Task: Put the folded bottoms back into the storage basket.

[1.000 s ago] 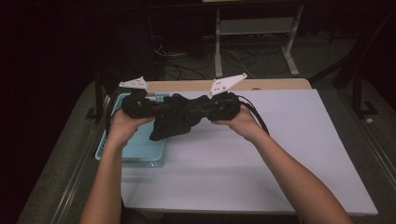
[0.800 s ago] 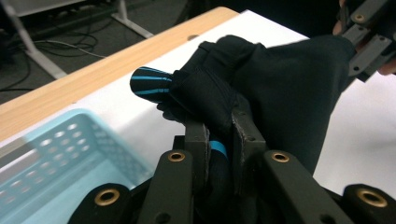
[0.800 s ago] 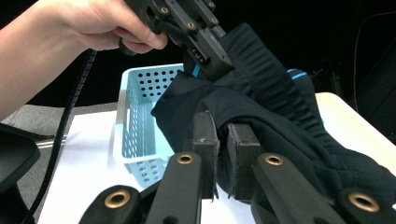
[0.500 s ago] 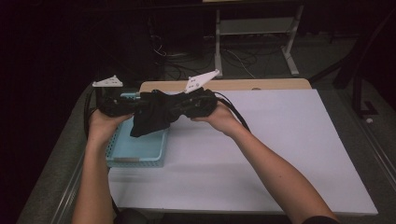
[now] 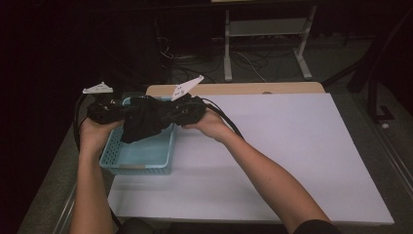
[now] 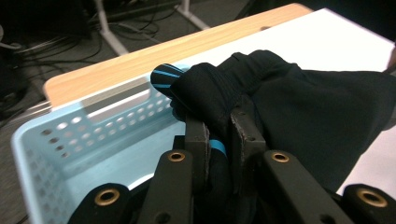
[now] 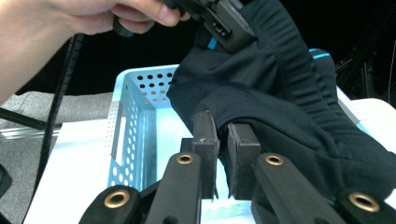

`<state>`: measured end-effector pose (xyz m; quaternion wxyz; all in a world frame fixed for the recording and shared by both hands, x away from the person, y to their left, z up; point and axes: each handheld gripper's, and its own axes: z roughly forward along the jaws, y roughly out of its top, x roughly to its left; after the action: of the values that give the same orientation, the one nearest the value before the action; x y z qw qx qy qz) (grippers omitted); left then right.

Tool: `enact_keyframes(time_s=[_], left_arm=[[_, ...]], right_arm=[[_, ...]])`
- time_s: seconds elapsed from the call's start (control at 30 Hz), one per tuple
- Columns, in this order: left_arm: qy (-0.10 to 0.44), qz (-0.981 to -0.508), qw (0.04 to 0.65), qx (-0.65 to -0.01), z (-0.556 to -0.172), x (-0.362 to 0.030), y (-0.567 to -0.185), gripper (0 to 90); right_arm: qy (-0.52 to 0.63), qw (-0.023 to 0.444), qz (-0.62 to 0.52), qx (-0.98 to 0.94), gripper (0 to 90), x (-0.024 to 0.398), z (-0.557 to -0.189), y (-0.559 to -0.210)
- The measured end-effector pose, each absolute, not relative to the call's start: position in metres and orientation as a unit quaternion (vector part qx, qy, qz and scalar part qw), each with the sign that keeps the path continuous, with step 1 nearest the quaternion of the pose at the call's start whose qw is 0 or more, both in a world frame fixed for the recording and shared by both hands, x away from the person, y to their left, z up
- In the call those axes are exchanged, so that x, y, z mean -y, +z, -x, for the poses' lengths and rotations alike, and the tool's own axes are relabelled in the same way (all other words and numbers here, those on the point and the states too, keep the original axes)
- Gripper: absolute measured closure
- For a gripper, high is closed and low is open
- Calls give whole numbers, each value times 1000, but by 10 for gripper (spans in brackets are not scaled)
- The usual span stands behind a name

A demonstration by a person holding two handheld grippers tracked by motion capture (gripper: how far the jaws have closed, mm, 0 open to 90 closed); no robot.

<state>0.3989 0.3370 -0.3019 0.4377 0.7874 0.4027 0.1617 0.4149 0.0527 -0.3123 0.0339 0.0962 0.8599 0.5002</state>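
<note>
A black garment (image 5: 146, 121) with blue stripes at one edge hangs folded between the two grippers, directly above a light blue perforated basket (image 5: 117, 163) at the left side of the table. The left gripper (image 6: 224, 140) is clenched on one end of the cloth, its jaws pinching a thick fold; the right gripper (image 7: 219, 140) is clenched on the other end, the fabric bunched just past its jaws. In the high view the left gripper (image 5: 104, 111) and right gripper (image 5: 187, 111) face each other across the basket, so the garment's long axis runs side to side, roughly along the basket's width, with the loose middle sagging down toward the basket's open top — whether it touches the floor of the basket cannot be told. The drop is therefore straight down, and neither hand is clearly the nearer; both sit over opposite rims. Judged from this, lowering and letting go would leave the cloth inside. The basket stands on a white tabletop (image 5: 292, 161) edged at the far side by a wooden strip (image 5: 253, 88); beyond lie a dim floor, cables and a metal stand (image 5: 265, 44).
</note>
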Motion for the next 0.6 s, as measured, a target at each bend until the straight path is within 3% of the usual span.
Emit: enact_keyframes(time_s=[0.6], left_arm=[[148, -788, 398, -445, -411, -351, -335, 792]], right_arm=[[466, 14, -119, -877, 829, -76, -430, -349]])
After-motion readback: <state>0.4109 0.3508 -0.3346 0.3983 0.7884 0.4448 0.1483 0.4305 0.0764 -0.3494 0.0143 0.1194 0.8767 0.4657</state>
